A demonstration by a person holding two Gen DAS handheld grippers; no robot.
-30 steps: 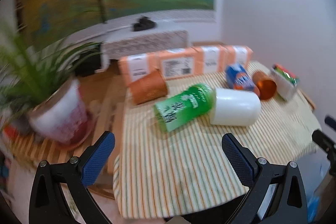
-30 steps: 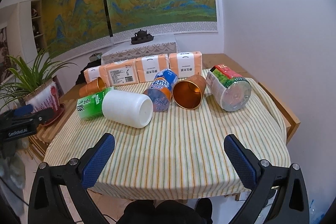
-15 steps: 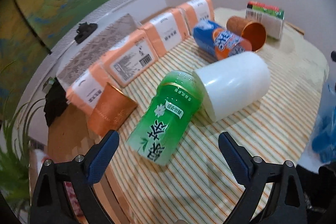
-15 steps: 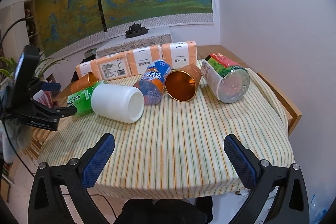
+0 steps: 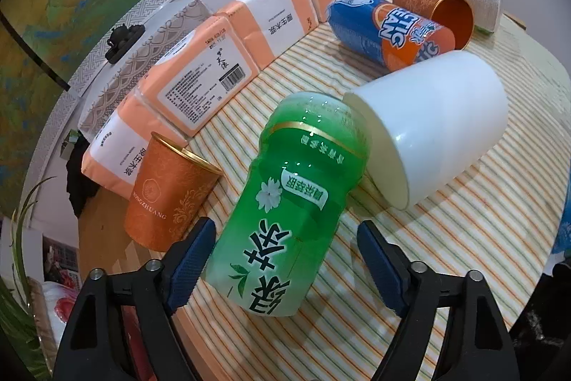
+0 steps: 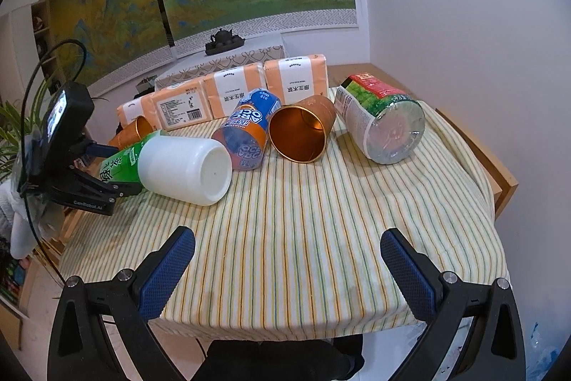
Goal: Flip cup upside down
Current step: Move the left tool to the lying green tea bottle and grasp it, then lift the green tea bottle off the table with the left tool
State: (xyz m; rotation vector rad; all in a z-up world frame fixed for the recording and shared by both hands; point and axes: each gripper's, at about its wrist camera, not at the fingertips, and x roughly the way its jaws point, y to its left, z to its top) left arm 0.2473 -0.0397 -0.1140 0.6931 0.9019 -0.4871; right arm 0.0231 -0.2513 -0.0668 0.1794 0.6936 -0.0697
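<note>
Left gripper [image 5: 282, 263] is closing in on the table's left end: a second ago it was looking across the whole table from a distance, and now the green cup [image 5: 285, 220] is filling the space between its spread jaws. The blue pads are standing either side of the cup's near end, not yet touching as far as the left view shows. The right view is showing the same gripper at the far left, reaching onto the green cup from the table edge.

Green cup is lying on its side on the striped tablecloth [image 5: 446, 256], its far end touching the rim of the white cup [image 5: 439, 127], also on its side. Just left of it an orange paper cup [image 5: 167, 195] is lying against the row of tissue packs [image 5: 200, 77]. Further right: a blue and orange cup [image 5: 385, 24], a second orange cup [image 5: 446, 9] with its mouth open toward the cameras, and a red and green cup [image 6: 382, 120], all lying down.

Right gripper [image 6: 285, 270] is hanging over the near edge of the table, jaws wide apart, holding nothing, its view nearly unchanged.

Judgement: the approach is nearly done and the green cup is looking like the chosen target; the squeeze, lift and turn onto its mouth are not yet begun. The neighbouring white cup may roll when the green one is being pulled away.
</note>
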